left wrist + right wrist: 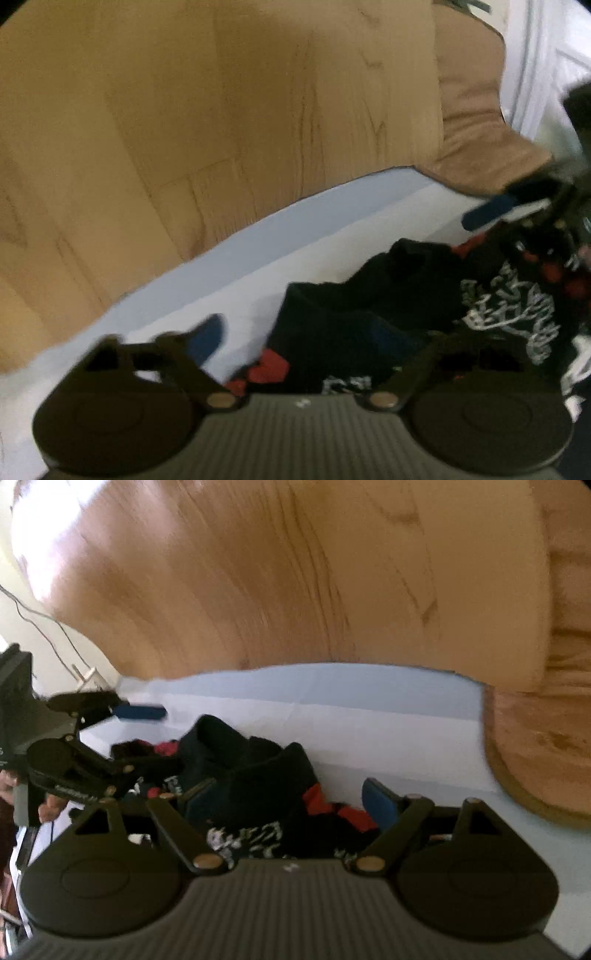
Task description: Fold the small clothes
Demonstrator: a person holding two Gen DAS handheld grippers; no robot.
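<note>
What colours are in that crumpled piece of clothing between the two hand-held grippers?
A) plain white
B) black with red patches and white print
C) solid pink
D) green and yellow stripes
B: the crumpled garment lying on the pale sheet is mostly black, with red patches and a white printed pattern, seen in both wrist views.

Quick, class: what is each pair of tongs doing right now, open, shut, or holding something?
Left tongs: open, fingers straddling the black printed garment, not clamped.
Right tongs: open, fingers either side of the same garment, not clamped.
</note>
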